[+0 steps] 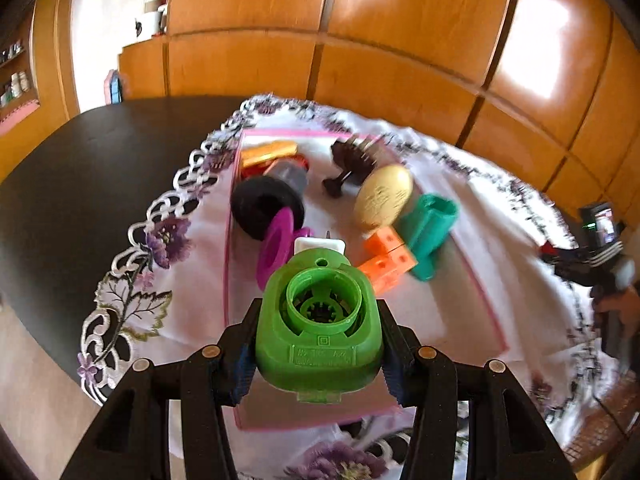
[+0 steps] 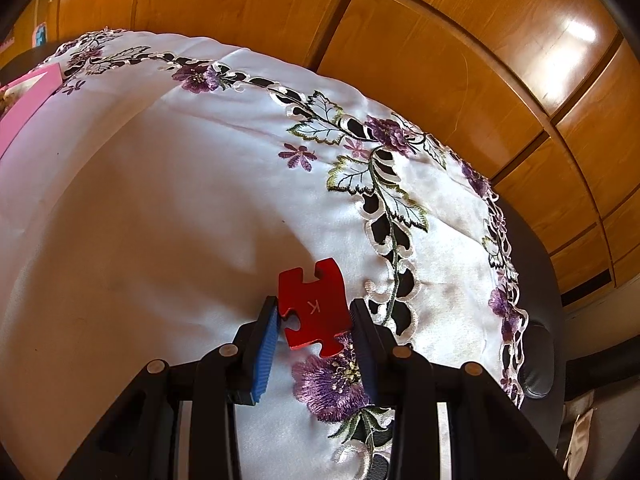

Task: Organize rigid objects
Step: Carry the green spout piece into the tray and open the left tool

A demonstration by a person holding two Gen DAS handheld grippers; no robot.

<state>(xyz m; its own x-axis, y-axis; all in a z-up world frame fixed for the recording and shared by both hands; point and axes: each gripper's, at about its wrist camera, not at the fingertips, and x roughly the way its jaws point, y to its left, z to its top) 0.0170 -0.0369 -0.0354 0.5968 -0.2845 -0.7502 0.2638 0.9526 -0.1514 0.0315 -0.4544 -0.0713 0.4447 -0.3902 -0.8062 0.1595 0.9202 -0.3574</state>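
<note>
My left gripper [image 1: 318, 344] is shut on a green plastic punch-like piece [image 1: 318, 320] with a round collar and a white end, held above the near part of a pink-rimmed tray [image 1: 486, 312]. In the tray lie a black wheel [image 1: 264, 204], a magenta ring [image 1: 276, 246], orange blocks [image 1: 388, 260], a teal cup-shaped piece [image 1: 430, 232], a yellow oval [image 1: 384, 196], a dark brown comb-like piece [image 1: 352, 160] and an orange-and-red item [image 1: 272, 152]. My right gripper [image 2: 314, 320] is shut on a red puzzle piece [image 2: 314, 306] marked K, just above the white embroidered tablecloth [image 2: 160, 200].
The tablecloth [image 1: 192, 280] covers part of a dark round table [image 1: 80, 168]. Wooden cabinet panels [image 1: 360, 40] stand behind. The other gripper and a hand [image 1: 600, 264] show at the right edge of the left wrist view. A corner of the pink tray [image 2: 28, 96] shows far left in the right wrist view.
</note>
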